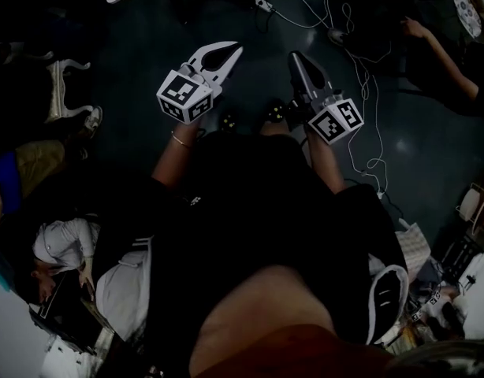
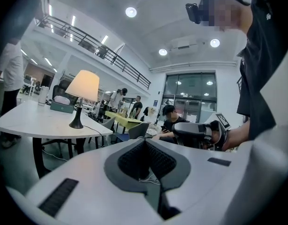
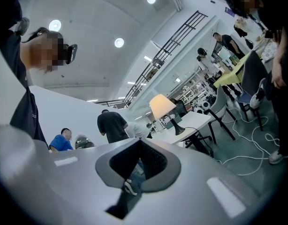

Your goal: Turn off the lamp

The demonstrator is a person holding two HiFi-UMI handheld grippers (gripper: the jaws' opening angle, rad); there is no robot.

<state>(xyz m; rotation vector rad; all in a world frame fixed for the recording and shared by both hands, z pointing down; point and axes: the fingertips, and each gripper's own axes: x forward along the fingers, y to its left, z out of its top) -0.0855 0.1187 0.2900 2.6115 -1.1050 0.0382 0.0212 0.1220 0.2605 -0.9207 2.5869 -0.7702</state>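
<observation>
Prodding the lit table lamp [image 2: 83, 93] on its distant counter [image 2: 26, 122] with the left gripper [image 1: 232, 51] or right gripper [image 1: 294, 57], fingers pressed together and empty, could tip it over.

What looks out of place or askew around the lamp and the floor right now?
Nothing wrong with the lamp: it stands upright and lit on the white table. The only untidy thing is the loose white cables sprawled across the dark floor ahead, which could catch a foot.

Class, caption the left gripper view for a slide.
Shut left gripper looks toward a glowing lamp on a white table.
</observation>
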